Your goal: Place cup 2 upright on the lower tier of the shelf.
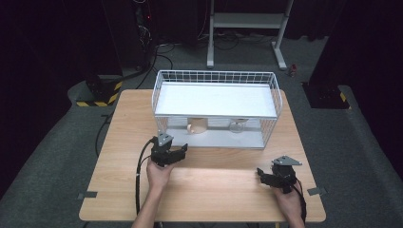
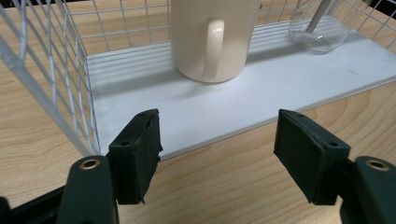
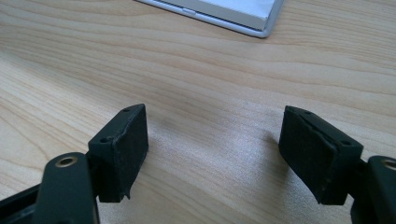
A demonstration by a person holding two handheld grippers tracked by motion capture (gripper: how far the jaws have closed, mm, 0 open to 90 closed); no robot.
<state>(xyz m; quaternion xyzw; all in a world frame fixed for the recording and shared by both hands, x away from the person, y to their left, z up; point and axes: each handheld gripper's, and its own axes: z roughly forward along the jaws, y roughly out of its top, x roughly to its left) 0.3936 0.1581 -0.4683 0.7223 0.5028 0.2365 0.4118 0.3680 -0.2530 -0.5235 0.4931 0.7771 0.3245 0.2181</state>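
A white wire rack [image 1: 278, 102] stands at the back middle of the wooden table [image 1: 214, 187]. On its lower white shelf [image 2: 243, 100] a cream mug [image 1: 198, 125] [image 2: 212, 39] stands upright with its handle turned towards me. To the mug's right is a clear glass [image 1: 236, 126] [image 2: 320, 28] with a stick in it. My left gripper [image 1: 178, 153] [image 2: 217, 140] is open just in front of the shelf's edge, nothing between its jaws. My right gripper [image 1: 263, 175] [image 3: 215, 140] is open low over bare wood at the front right, also holding nothing.
The rack's top shelf [image 1: 216, 99] is a flat white board above the mug and glass. A corner of the lower shelf [image 3: 233, 11] lies ahead of the right gripper. Beyond the table are a metal stand [image 1: 247, 21] and cables on the dark floor.
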